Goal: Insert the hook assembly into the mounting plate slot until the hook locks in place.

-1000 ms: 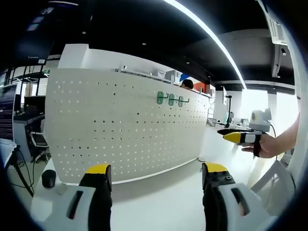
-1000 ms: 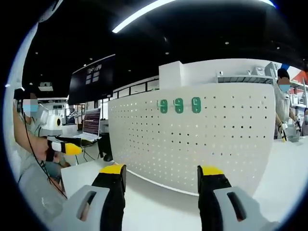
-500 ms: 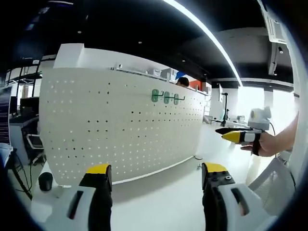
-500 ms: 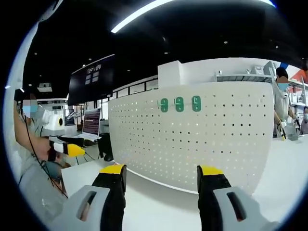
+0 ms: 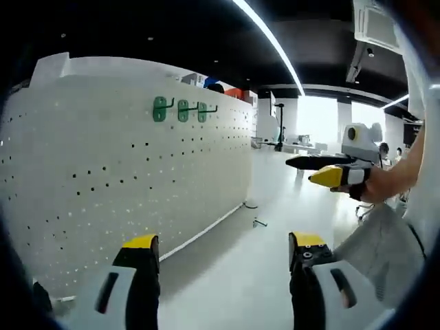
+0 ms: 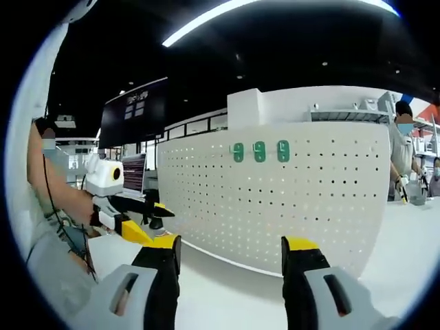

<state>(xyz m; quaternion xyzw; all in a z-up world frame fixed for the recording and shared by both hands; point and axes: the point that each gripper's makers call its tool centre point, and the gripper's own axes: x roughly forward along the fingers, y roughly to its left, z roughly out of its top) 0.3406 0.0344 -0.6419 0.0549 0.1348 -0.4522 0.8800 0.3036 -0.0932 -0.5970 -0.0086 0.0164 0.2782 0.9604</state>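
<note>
A white pegboard [image 5: 103, 172] stands upright on the white table [image 5: 227, 282]. Three green hook pieces [image 5: 182, 110] hang in a row near its top edge, also seen as green hook pieces [image 6: 259, 150] on the pegboard [image 6: 295, 199] in the right gripper view. A small loose metal hook [image 5: 259, 222] lies on the table past the board's far end. My left gripper [image 5: 223, 254] is open and holds nothing. My right gripper [image 6: 230, 251] is open too, with nothing between its yellow-tipped jaws. The right gripper [image 5: 330, 172] comes in from the right, held by a hand. The left gripper [image 6: 134, 220] comes in from the left.
A person [image 6: 402, 158] stands behind the pegboard's right end. A dark screen [image 6: 134, 110] hangs at the back left, with a laptop [image 6: 134, 172] under it. The table [image 6: 227, 295] runs bare in front of the board. An office with desks lies beyond.
The left gripper view has swung along the pegboard, so the board fills the left and the loose hook on the table has come into sight. In the right gripper view the left gripper has moved in closer.
</note>
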